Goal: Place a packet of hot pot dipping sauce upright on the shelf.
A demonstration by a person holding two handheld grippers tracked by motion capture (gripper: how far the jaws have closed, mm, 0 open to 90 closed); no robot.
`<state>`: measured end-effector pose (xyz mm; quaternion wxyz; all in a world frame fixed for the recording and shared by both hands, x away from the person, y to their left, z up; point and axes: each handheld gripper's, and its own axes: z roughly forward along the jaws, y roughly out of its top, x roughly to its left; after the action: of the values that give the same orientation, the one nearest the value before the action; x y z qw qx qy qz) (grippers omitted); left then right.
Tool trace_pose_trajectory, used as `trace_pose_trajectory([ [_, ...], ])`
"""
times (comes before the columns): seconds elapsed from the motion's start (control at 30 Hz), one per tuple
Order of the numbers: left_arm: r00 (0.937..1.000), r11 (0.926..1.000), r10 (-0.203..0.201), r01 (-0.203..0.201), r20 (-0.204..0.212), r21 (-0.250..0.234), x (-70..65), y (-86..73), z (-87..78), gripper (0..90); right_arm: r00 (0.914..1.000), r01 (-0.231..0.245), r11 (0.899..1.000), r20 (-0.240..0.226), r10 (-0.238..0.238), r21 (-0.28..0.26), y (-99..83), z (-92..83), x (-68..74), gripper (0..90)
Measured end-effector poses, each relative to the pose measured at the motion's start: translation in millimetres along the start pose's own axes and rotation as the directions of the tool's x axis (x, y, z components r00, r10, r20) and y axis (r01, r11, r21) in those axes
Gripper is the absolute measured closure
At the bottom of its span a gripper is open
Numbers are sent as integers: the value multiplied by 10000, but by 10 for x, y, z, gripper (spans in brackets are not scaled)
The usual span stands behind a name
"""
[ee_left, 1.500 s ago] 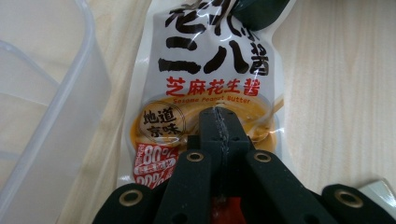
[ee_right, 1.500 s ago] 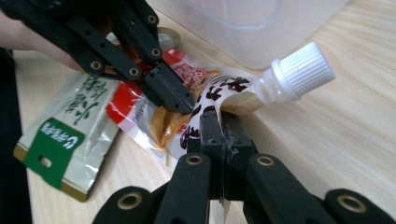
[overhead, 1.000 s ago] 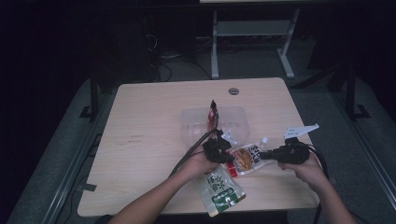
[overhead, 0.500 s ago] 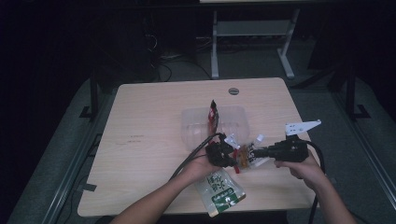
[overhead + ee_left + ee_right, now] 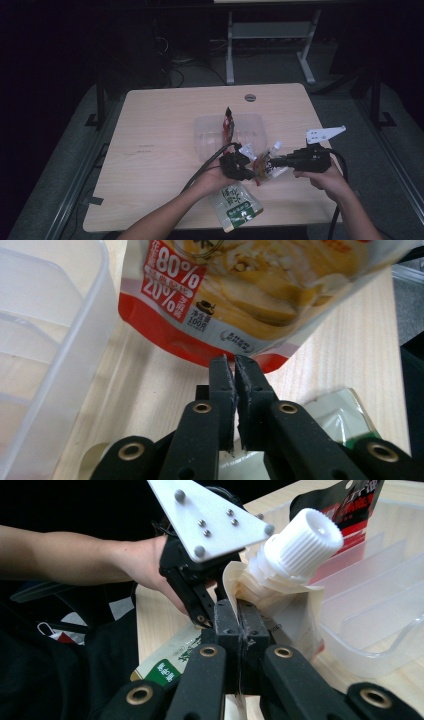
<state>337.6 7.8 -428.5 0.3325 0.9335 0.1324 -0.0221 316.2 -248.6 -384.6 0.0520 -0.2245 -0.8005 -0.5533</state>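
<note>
A white-and-orange spout pouch (image 5: 264,167) hangs between my two grippers, just above the table (image 5: 160,150). My right gripper (image 5: 239,602) is shut on the pouch's top (image 5: 280,605), right under the white screw cap (image 5: 302,542); in the high view it (image 5: 275,161) comes in from the right. My left gripper (image 5: 231,359) sits at the pouch's red bottom seam (image 5: 200,347). Its jaws have just been opening and stand a narrow slit apart, with the seam at their tips. In the high view the left gripper (image 5: 250,169) is left of the pouch.
A clear ribbed plastic container (image 5: 250,127) stands behind the grippers, with a dark red pouch (image 5: 228,122) upright in it. A green-and-white pouch (image 5: 235,202) lies flat near the table's front edge, under the left hand. Cables trail from both grippers.
The spout pouch has come up off the table between the grippers. The right gripper has risen a little with it. The left hand has stayed in place.
</note>
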Motion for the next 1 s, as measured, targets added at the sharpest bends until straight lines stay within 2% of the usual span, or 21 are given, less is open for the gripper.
trace_pose_trajectory([
  [0.17, 9998, 9997, 151, -150, 104, -173, -52, -73, -145, 792, 9999, 168, 9999, 5, -168, -18, 38, -13, 33, 895],
  [0.37, 10000, 9994, -11, 11, 16, -356, -105, -293, -409, 705, 9993, 364, 9993, 121, -364, -3, 96, -21, 81, 895],
  [0.63, 9960, 9943, -744, 702, -503, -796, -71, -711, -821, 634, 9967, 760, 9970, 306, -756, -122, 221, -75, 134, 895],
  [0.77, 9898, 9884, -1255, 1189, -670, -950, -47, -935, -1019, 575, 9941, 1012, 9947, 418, -1003, -203, 302, -92, 157, 895],
  [0.93, 9776, 9784, -1851, 1738, -998, -1117, 12, -1206, -1225, 494, 9910, 1255, 9914, 519, -1235, -376, 428, -103, 151, 894],
  [1.0, 9706, 9723, -2130, 1992, -1120, -1226, 34, -1319, -1303, 462, 9900, 1317, 9905, 564, -1294, -394, 480, -99, 140, 894],
])
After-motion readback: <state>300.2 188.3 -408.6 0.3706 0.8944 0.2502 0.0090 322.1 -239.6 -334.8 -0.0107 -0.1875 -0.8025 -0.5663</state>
